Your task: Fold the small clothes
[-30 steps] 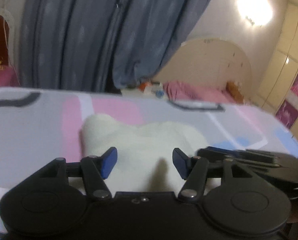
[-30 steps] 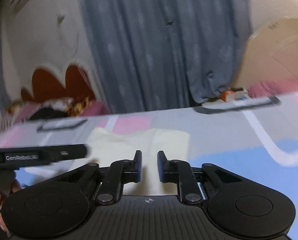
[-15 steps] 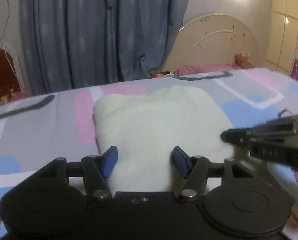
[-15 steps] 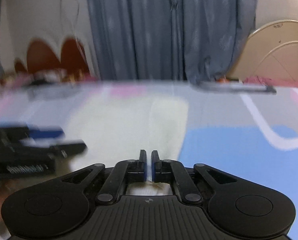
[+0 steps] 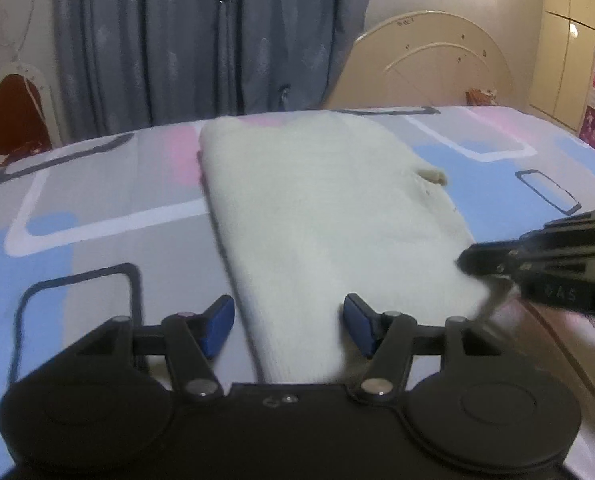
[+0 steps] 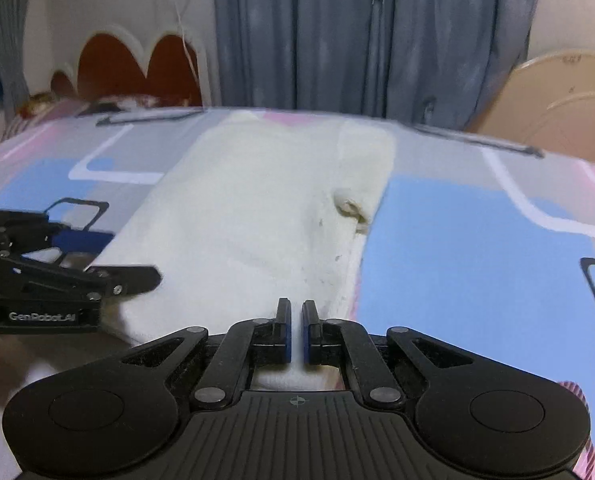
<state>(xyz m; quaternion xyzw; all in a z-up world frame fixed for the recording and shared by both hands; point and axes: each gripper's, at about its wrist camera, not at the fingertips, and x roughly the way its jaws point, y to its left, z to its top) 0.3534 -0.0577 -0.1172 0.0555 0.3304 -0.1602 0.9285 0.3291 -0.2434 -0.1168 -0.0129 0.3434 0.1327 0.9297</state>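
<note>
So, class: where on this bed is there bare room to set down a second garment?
Free: patterned bedsheet left of the cream knit garment, and the blue patch on its right. Crowded: the near hem, where left gripper and right gripper work.

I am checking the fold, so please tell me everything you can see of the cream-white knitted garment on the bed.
The cream-white knitted garment looks soft and thick. It lies flat, stretching away from both cameras on the patterned bedsheet, and looks folded lengthwise. A small rolled tab sticks up near its right edge, with a few dark specks nearby. The right gripper is shut on its near right edge; the left gripper stands open around its near left edge.
</note>
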